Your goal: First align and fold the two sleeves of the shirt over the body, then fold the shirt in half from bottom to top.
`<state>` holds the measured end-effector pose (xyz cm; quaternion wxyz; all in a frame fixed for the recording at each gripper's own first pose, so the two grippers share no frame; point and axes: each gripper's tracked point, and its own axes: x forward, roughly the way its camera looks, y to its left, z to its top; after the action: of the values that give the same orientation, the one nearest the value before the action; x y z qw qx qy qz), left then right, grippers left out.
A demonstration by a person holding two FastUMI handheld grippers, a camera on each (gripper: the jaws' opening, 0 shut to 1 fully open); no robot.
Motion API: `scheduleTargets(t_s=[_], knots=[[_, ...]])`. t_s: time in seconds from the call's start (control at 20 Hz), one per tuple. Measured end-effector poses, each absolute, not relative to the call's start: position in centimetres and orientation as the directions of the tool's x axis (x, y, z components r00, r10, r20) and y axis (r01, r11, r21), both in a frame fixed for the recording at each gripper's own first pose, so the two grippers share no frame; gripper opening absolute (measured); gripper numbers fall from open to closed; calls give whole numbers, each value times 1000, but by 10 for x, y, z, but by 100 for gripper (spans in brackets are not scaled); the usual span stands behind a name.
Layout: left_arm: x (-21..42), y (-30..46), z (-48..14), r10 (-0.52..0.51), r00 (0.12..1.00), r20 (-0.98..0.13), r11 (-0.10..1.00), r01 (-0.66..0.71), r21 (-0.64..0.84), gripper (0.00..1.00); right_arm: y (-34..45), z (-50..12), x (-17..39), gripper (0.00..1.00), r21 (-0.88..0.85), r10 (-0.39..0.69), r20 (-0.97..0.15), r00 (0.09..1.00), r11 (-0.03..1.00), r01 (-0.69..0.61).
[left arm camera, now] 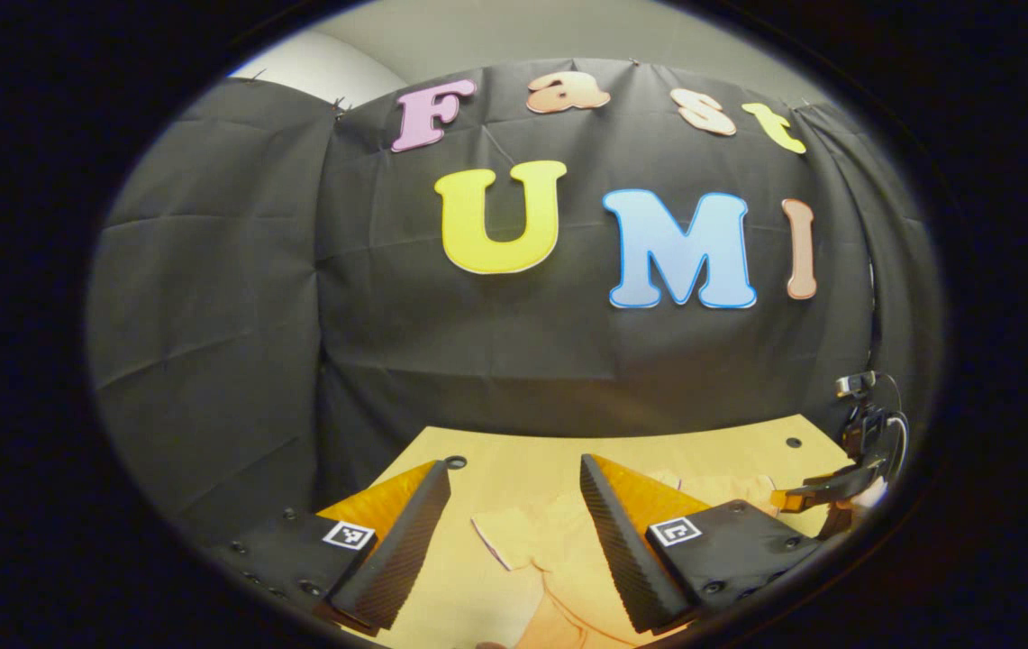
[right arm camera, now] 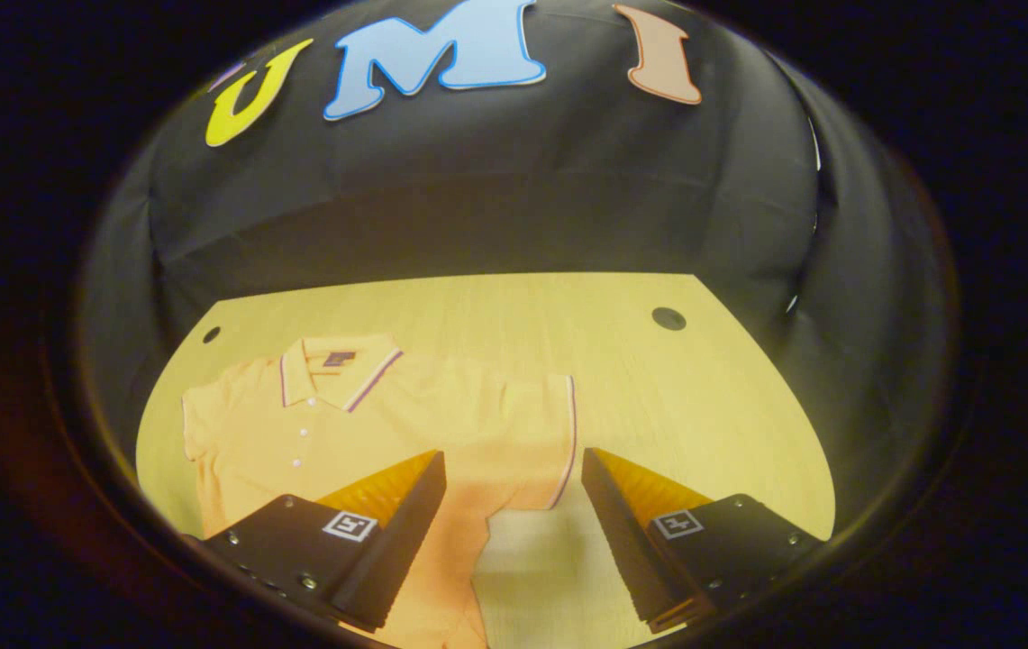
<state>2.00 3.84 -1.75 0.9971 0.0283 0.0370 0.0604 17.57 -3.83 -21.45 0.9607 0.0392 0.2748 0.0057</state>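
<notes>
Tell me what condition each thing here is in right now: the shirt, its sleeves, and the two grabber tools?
Shirt: spread flat on the table, collar toward the far edge, not yet folded.
Sleeve with the striped cuff: stretched out sideways, not folded over the body.
Other sleeve: also out to the side.
Right gripper: open, above the striped cuff, holding nothing.
Left gripper: open, over the shirt, holding nothing.

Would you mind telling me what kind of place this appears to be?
Probably a recording booth: a black cloth wall encloses a pale wooden table, with a polo shirt spread flat on it.
</notes>
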Motion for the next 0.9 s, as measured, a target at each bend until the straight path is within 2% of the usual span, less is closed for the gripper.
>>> scheduleTargets(t_s=[0.55, 0.6, 0.65, 0.75, 0.85, 0.9], knots=[[30, 48, -32, 182, 976, -115, 982, -176, 63, 94, -59, -276, 207, 90, 75, -9, -645, 764, 994, 75], [30, 49, -33, 183, 976, -118, 982, -177, 63, 94, -57, -280, 208, 84, 80, -3, -653, 758, 994, 73], [30, 48, -33, 184, 975, -121, 982, -177, 63, 94, -56, -284, 209, 84, 81, 2, -662, 749, 994, 69], [29, 46, -33, 184, 975, -122, 982, -177, 64, 94, -54, -287, 208, 73, 96, 17, -662, 749, 993, 62], [27, 45, -34, 184, 975, -124, 982, -177, 65, 94, -52, -288, 212, 72, 115, 27, -654, 756, 991, 63], [26, 45, -33, 183, 975, -123, 982, -177, 63, 94, -52, -286, 211, 53, 114, 27, -654, 756, 992, 63]])
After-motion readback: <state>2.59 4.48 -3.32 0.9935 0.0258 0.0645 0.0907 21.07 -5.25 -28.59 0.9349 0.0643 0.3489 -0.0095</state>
